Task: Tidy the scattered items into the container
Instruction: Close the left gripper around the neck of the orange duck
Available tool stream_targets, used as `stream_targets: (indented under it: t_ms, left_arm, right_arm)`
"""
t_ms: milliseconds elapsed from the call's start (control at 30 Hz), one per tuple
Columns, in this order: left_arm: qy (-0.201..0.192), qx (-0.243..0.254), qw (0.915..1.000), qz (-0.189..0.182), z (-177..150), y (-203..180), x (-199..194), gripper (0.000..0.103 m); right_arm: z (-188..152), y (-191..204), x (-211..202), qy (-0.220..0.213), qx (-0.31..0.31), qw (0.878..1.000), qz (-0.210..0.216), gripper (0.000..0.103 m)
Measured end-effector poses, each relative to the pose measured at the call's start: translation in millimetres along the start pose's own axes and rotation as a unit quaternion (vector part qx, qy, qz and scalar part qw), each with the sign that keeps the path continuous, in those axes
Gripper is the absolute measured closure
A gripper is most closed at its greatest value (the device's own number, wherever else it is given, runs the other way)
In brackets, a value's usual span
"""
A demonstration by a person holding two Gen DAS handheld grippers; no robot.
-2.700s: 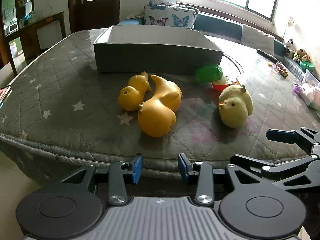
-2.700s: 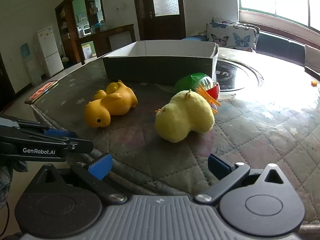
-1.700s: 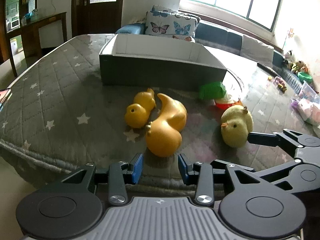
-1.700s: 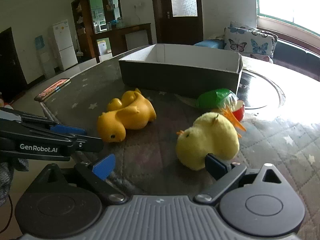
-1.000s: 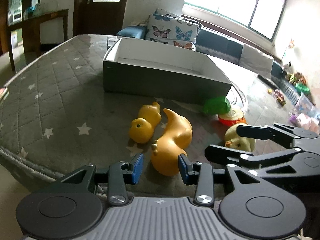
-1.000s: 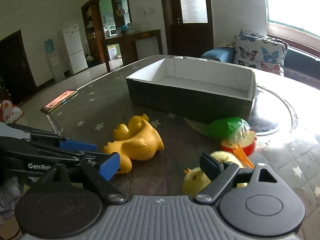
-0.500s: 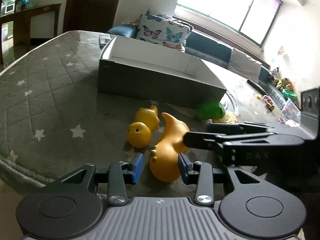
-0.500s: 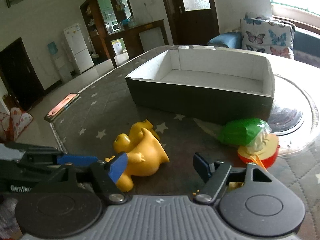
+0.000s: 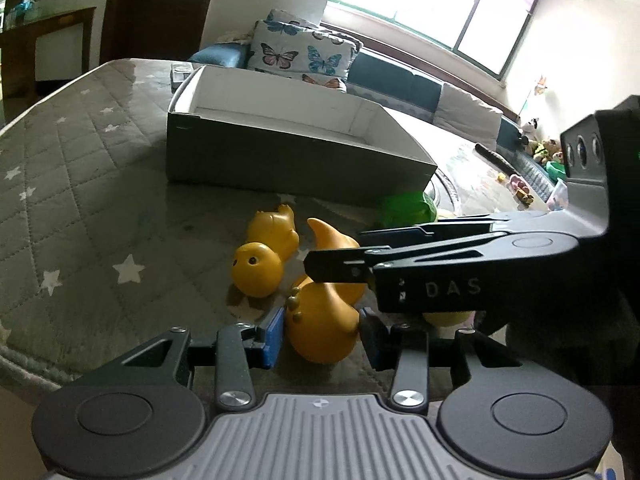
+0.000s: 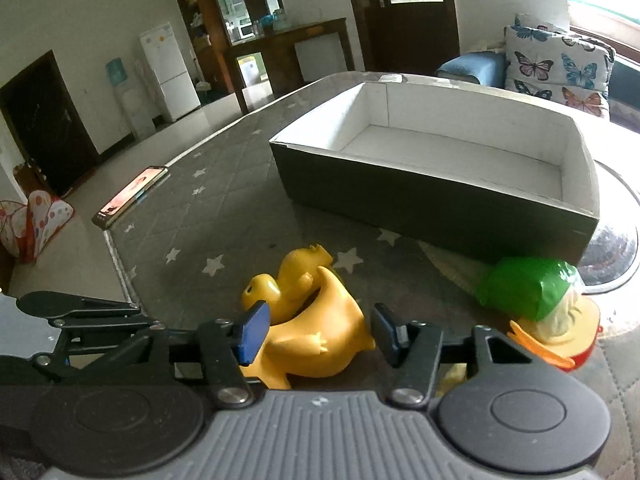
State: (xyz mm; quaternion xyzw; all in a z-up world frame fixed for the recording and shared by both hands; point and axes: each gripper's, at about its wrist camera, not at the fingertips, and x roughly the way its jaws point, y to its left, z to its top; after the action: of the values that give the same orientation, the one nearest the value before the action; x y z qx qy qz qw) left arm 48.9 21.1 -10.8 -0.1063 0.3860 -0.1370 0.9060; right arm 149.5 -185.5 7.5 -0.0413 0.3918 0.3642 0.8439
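Observation:
A large yellow rubber duck lies on its side on the quilted table, with a small yellow duck touching it on the left. My left gripper is open, its blue pads on either side of the large duck's head. My right gripper is open and straddles the same large duck from the other side; it crosses the left wrist view. The grey open box with a white inside stands behind the ducks. A yellow plush chick is mostly hidden under the right gripper.
A green wrapped toy on a red and orange piece lies right of the ducks, near the box corner. A phone rests at the table's left edge. A sofa with butterfly cushions stands behind the table.
Both grippers have moved forward over the table onto the large duck. The right gripper swung left off the plush chick and narrowed; the left gripper's pads now flank the duck's head.

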Motion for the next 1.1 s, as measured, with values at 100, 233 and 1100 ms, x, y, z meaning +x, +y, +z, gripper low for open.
stream_targets:
  t_ms: [100, 233, 1100]
  left_arm:
    - [0.002, 0.002, 1.0, -0.005, 1, 1, 1, 0.058]
    - [0.005, 0.005, 0.9999, -0.01, 2, 1, 4, 0.057]
    - [0.049, 0.014, 0.9987, -0.008, 27, -5, 33, 0.057]
  right_arm:
    - [3, -2, 1, 0.009, 0.004, 1.0, 0.001, 0.053]
    - [7, -1, 3, 0.019, -0.007, 1.0, -0.005, 0.06]
    - [14, -20, 6, 0.025, 0.0, 1.0, 0.011, 0.067]
